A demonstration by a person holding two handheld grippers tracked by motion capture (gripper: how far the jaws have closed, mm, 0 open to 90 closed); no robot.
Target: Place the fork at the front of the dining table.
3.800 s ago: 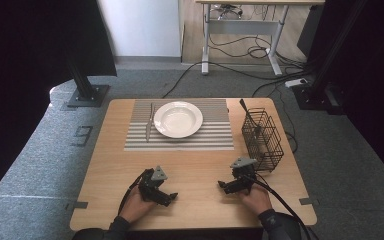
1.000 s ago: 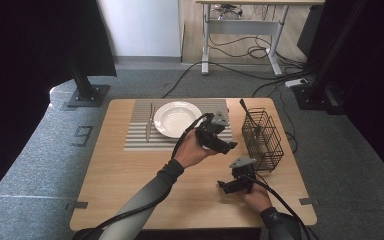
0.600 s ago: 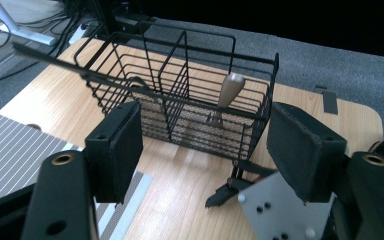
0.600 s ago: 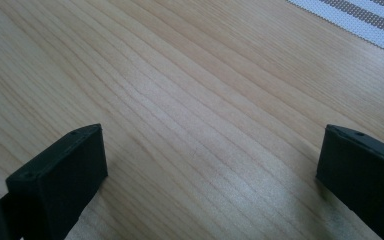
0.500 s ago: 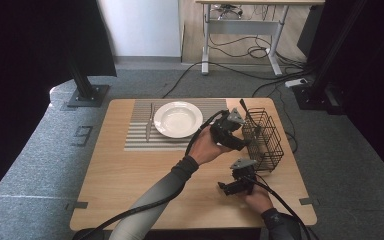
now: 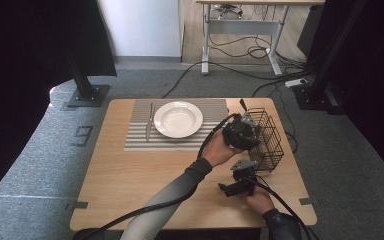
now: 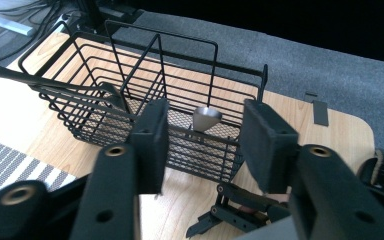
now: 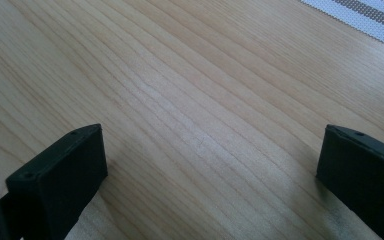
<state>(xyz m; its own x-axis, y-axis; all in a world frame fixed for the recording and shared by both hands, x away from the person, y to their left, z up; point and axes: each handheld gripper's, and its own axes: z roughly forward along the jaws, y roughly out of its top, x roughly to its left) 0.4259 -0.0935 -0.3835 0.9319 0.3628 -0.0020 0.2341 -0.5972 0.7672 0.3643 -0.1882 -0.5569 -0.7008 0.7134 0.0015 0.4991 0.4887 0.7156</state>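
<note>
A black wire basket (image 6: 267,142) (image 7: 180,50) stands at the table's right edge. Inside it a silver cone-shaped metal piece (image 7: 207,119) stands upright, and a dark utensil handle (image 7: 40,82) (image 6: 242,105) leans out over the far rim. My left gripper (image 6: 250,135) (image 7: 204,107) is at the basket's near-left wall, pointing into it. Its jaws have just been closing and still stand apart, framing the cone, which lies farther off untouched. My right gripper (image 6: 224,189) (image 8: 210,150) rests open on bare wood near the front edge.
A white plate (image 6: 178,119) sits on a striped placemat (image 6: 140,141) at the back, with a knife (image 6: 149,122) to its left. The wooden table (image 6: 130,175) ends just right of the basket. My right gripper (image 7: 235,212) lies below the basket in the left gripper view.
My left arm has reached from the front left across the table and on rightward to the basket, its jaws narrowing. The right gripper has kept still.
</note>
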